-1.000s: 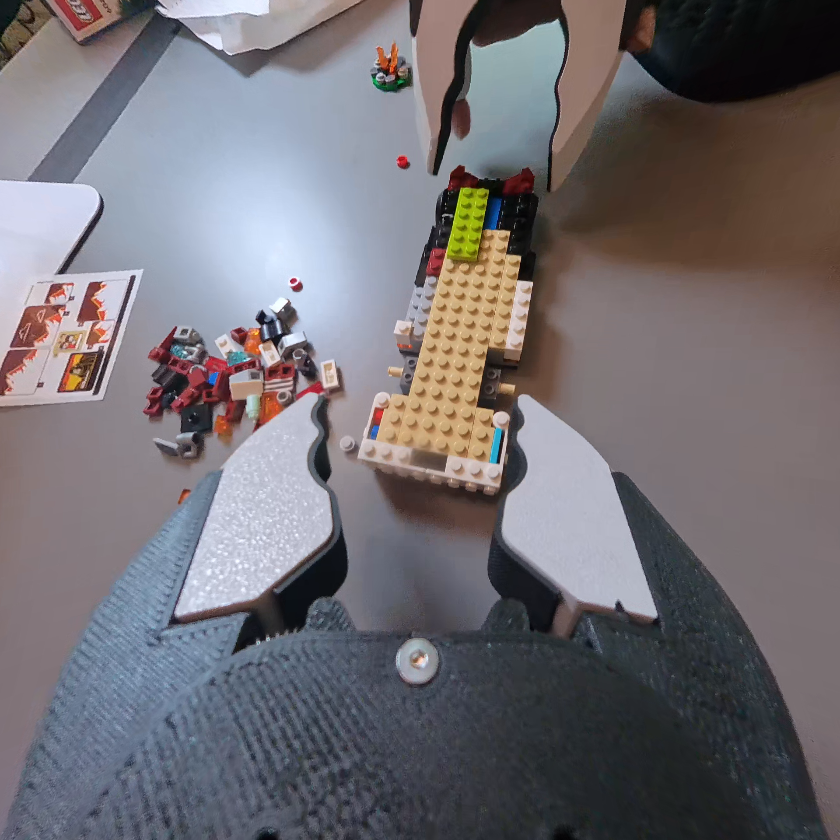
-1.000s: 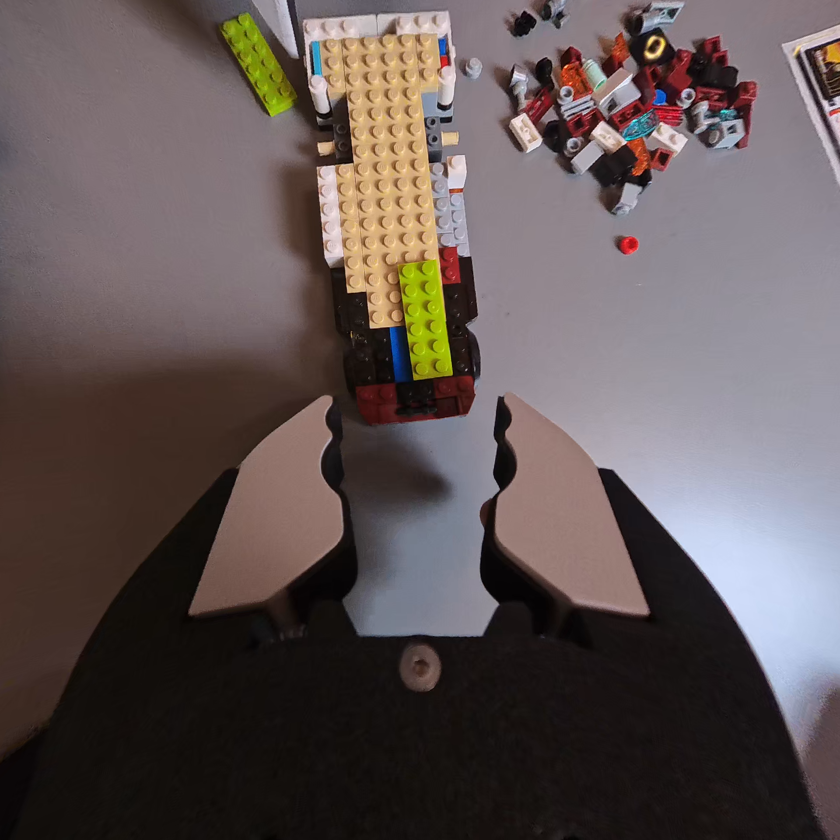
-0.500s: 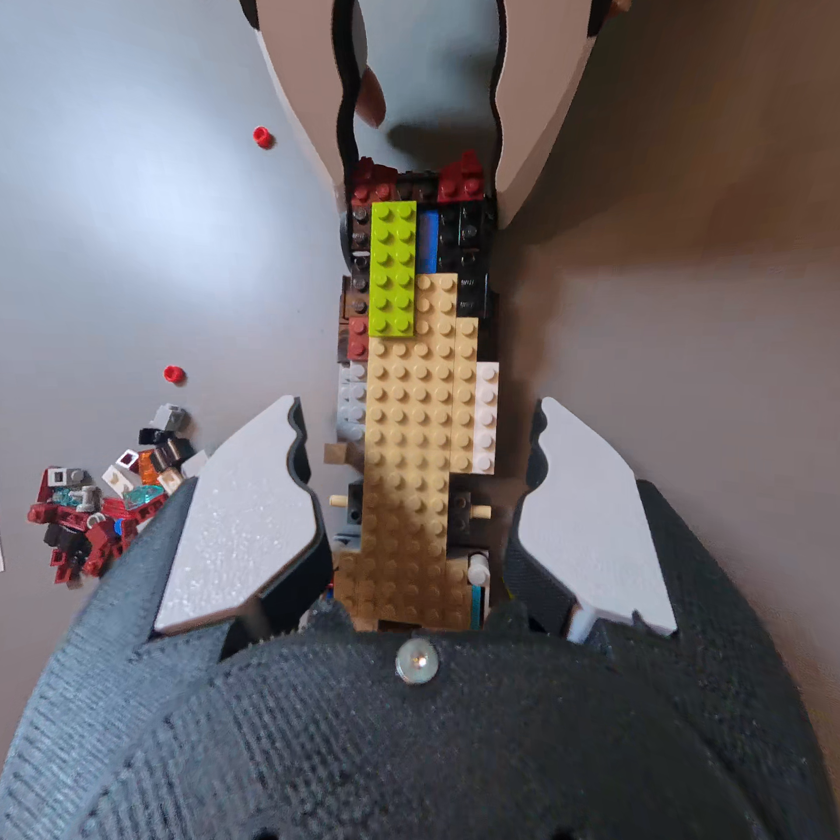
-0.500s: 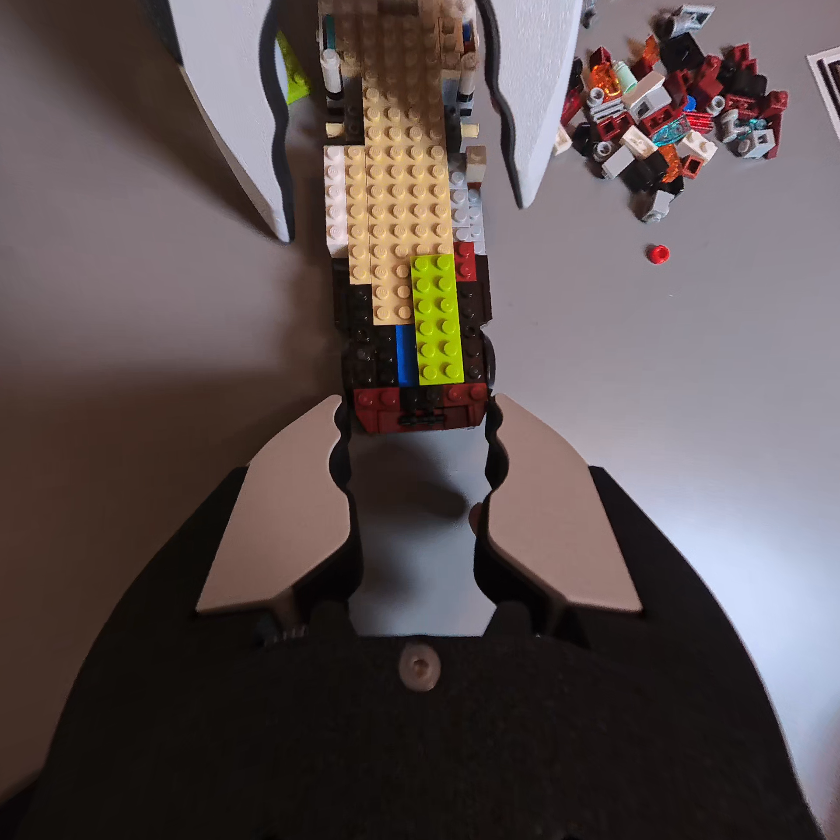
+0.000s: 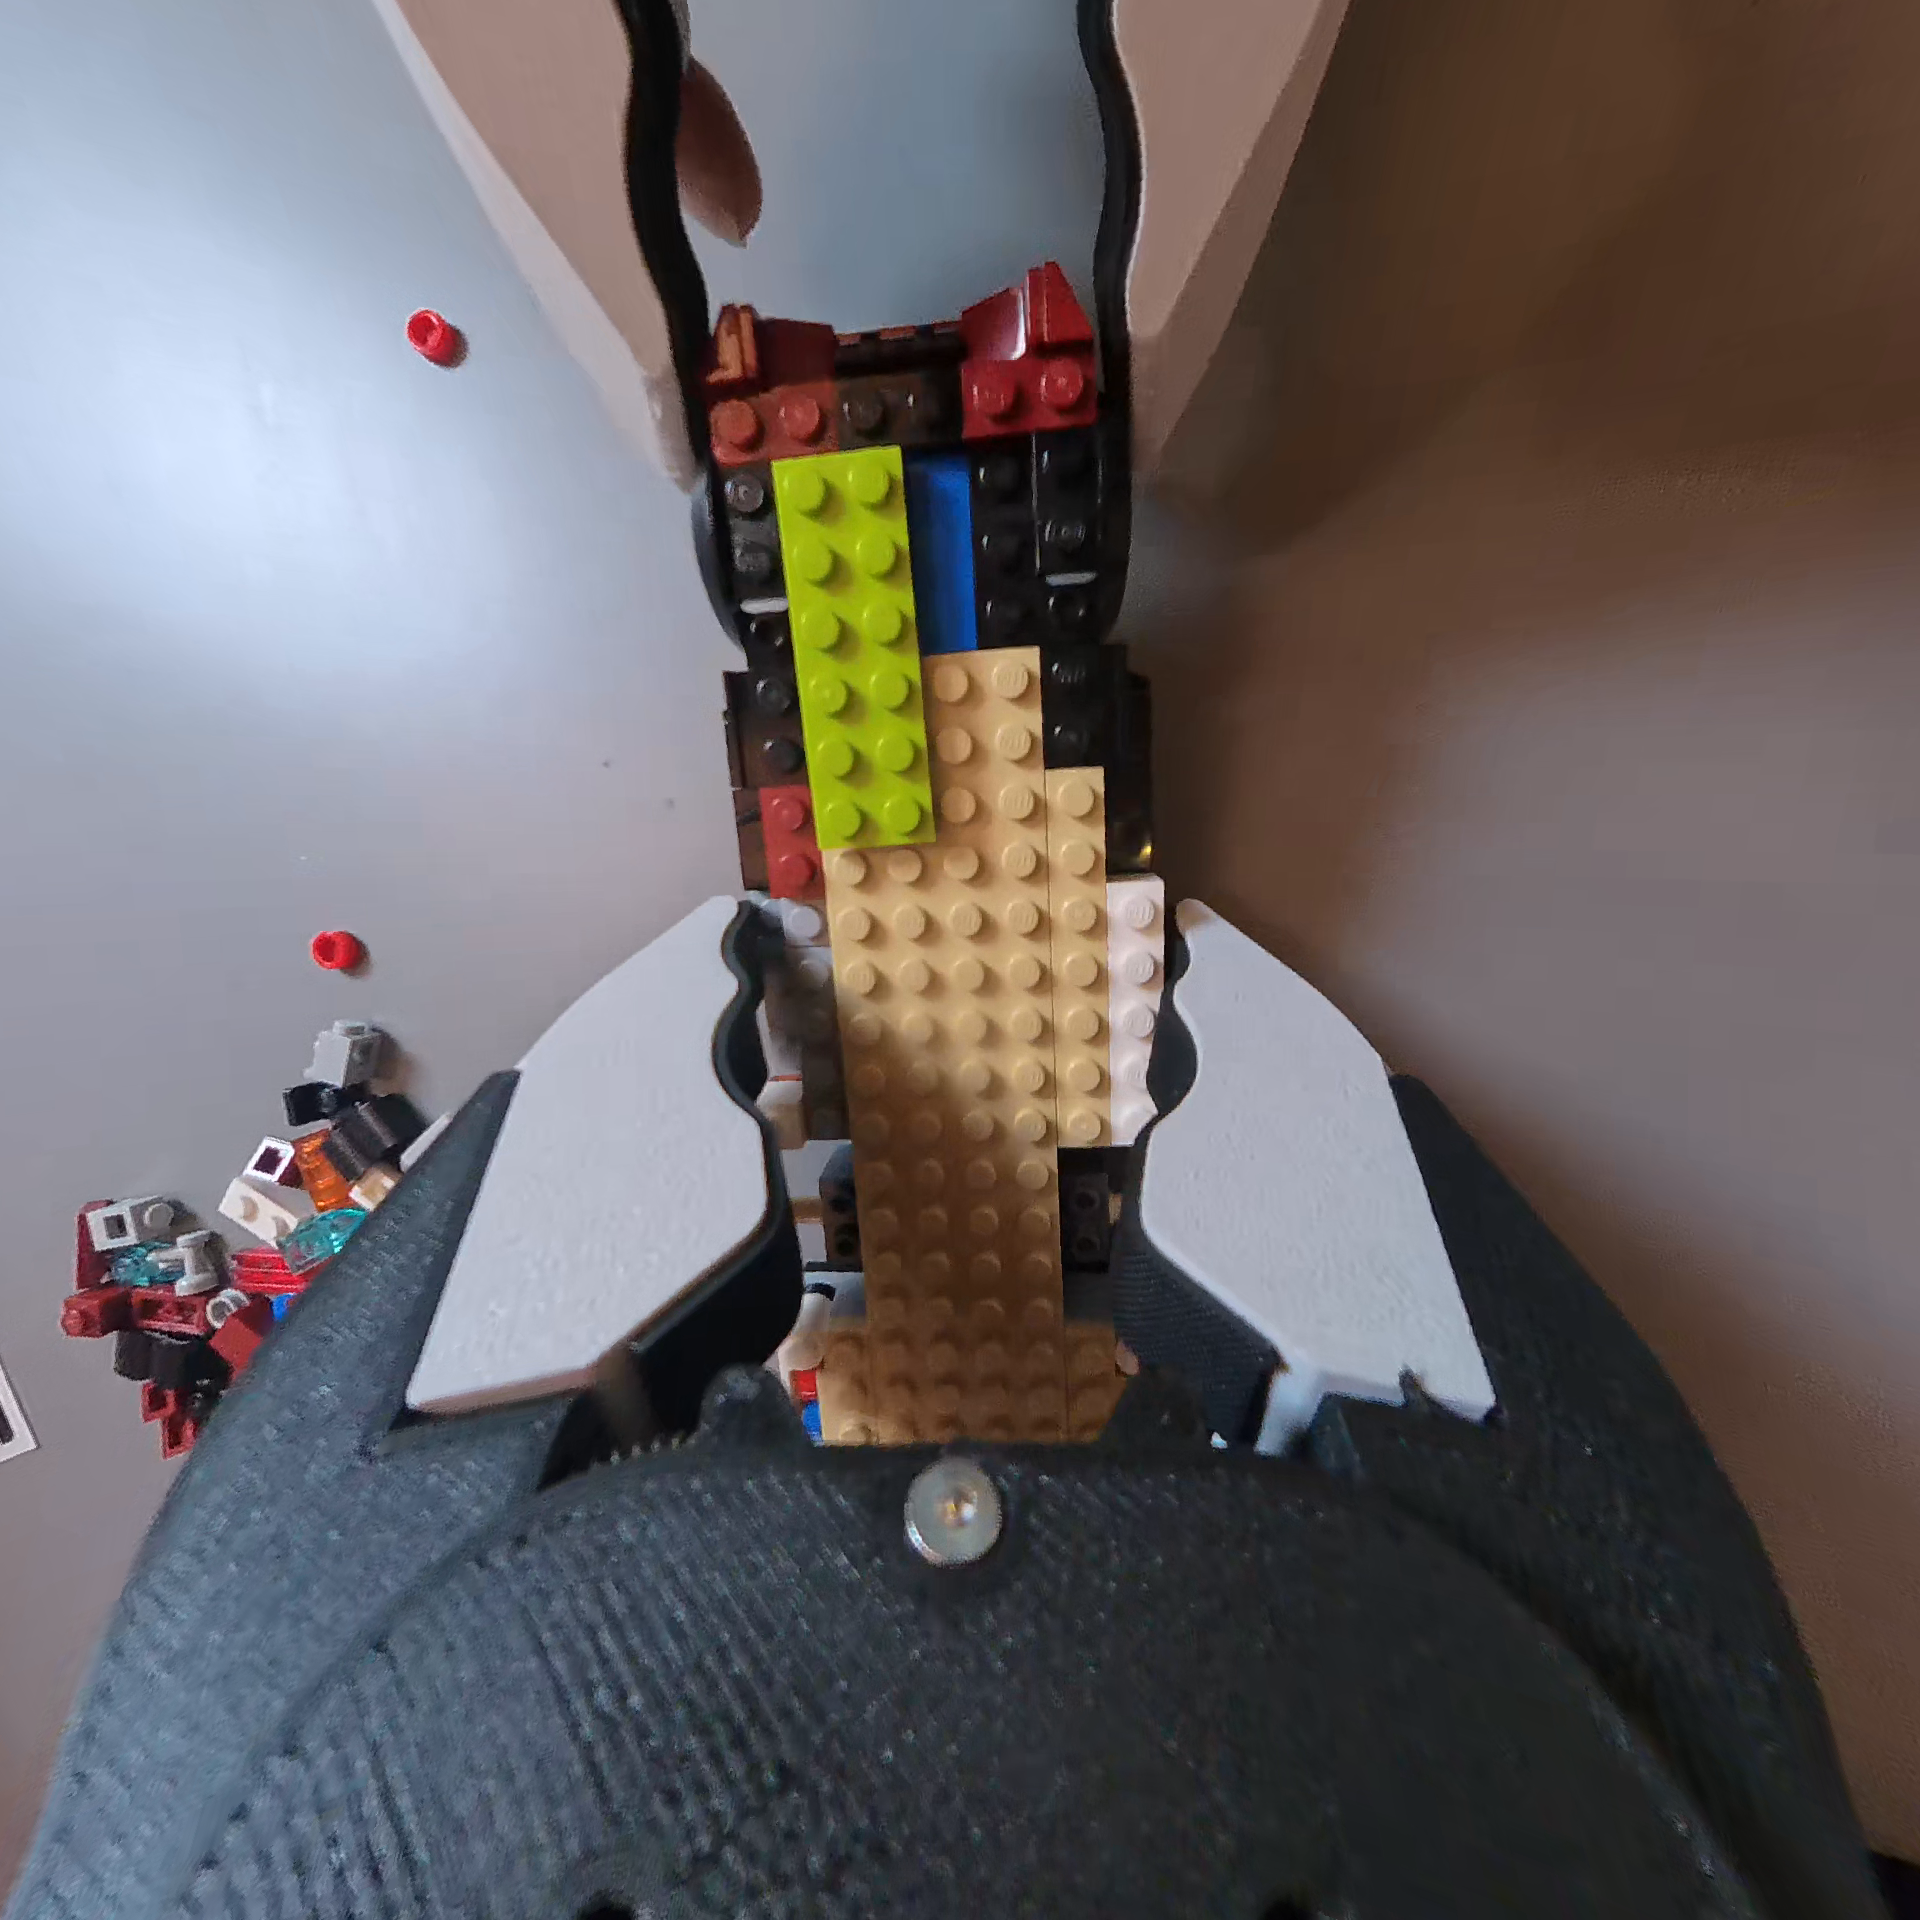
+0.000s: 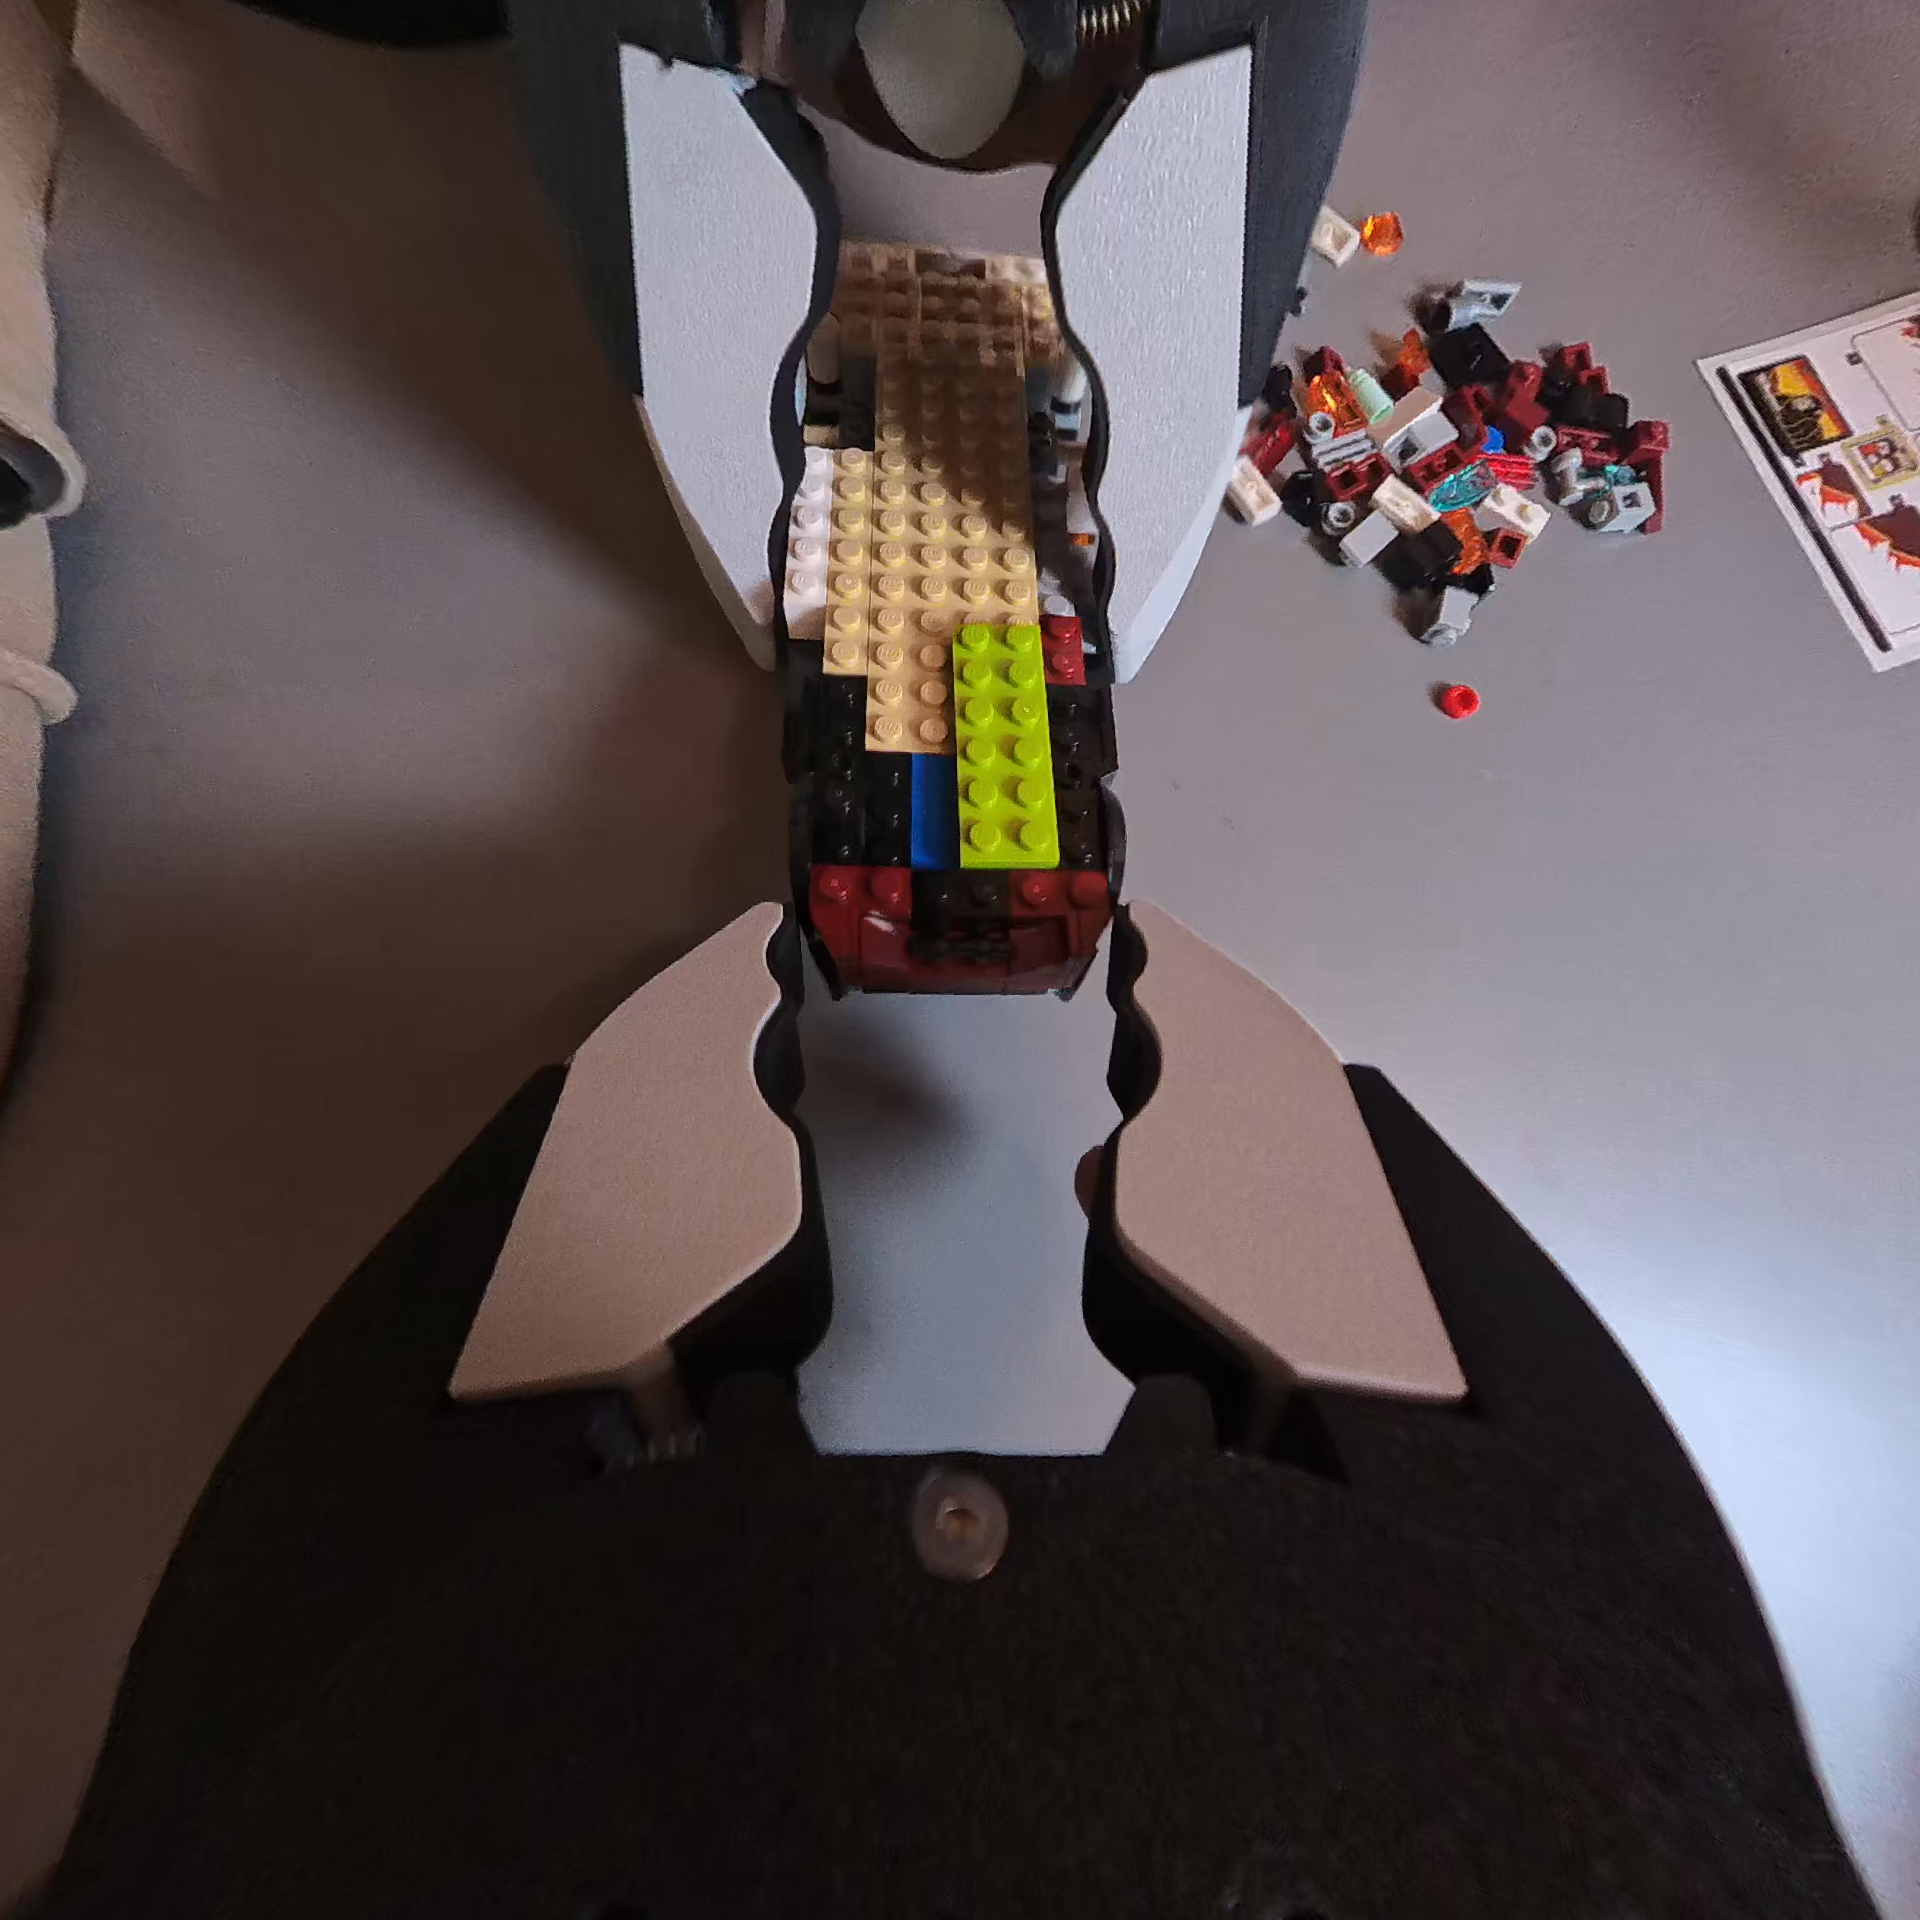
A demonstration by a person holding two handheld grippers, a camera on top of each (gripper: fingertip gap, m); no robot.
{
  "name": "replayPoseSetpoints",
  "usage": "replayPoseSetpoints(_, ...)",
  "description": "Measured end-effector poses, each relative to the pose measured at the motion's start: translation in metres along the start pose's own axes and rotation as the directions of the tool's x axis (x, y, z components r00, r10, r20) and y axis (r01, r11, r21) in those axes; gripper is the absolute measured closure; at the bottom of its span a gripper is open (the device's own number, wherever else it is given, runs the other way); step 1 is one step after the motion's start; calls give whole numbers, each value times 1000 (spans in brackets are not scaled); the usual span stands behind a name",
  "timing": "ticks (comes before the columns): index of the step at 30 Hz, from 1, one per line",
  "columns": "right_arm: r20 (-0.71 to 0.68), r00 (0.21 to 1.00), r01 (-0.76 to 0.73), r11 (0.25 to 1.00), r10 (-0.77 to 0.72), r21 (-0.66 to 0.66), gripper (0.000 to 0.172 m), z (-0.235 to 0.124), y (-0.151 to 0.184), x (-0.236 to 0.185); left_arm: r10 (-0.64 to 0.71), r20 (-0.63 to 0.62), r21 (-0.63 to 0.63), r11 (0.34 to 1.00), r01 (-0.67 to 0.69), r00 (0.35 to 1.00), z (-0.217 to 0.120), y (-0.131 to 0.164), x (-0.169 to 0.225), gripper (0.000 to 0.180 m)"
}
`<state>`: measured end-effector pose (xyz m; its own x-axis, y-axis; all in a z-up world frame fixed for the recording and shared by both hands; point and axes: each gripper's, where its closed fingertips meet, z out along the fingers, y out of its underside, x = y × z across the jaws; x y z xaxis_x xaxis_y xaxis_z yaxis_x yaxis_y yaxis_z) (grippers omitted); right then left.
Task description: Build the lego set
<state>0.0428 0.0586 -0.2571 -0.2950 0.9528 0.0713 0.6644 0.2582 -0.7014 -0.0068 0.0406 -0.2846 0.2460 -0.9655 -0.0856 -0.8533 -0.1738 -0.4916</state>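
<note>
A long brick model (image 5: pixel 940 935), studded tan plates on top with a lime plate toward one end, lies on the grey table (image 5: pixel 260 623), its long axis running twelve to six. The left gripper (image 5: pixel 961 997) is clamped across its tan-and-white midsection; the right gripper (image 6: pixel 956 951) pinches the dark-red end. Loose bricks (image 6: pixel 1455 468) lie at two o'clock in the right wrist view.

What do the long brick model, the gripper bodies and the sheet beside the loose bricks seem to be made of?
Brick model: hard moulded plastic, slightly glossy; crisp studs and small highlights.
Left gripper and right gripper bodies: probably 3D-printed plastic, matte; fine ridged layer lines, plainest in the left wrist view.
Sheet: looks like printed paper, flat and thin.
</note>
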Motion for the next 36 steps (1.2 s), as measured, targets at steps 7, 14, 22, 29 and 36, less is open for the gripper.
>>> replayPoseSetpoints(7,-158,950,286,953,-268,103,106,-21,-15,-9,28,-106,9,1000,-27,994,-11,10,8,107)
replayPoseSetpoints(14,-361,708,651,759,-606,2,102,3,-29,-17,93,-142,-136,984,-113,986,-22,17,7,107)
replayPoseSetpoints(22,-491,507,796,603,-708,-48,115,11,-51,-12,125,-159,-216,964,-158,979,-52,6,8,107)
replayPoseSetpoints(29,-618,394,844,534,-680,-50,133,-5,-69,-14,112,-169,-232,961,-150,979,-71,-6,14,107)
replayPoseSetpoints(36,-602,396,853,520,-693,-37,134,-14,-75,-22,104,-205,-212,966,-148,973,-78,-13,22,107)
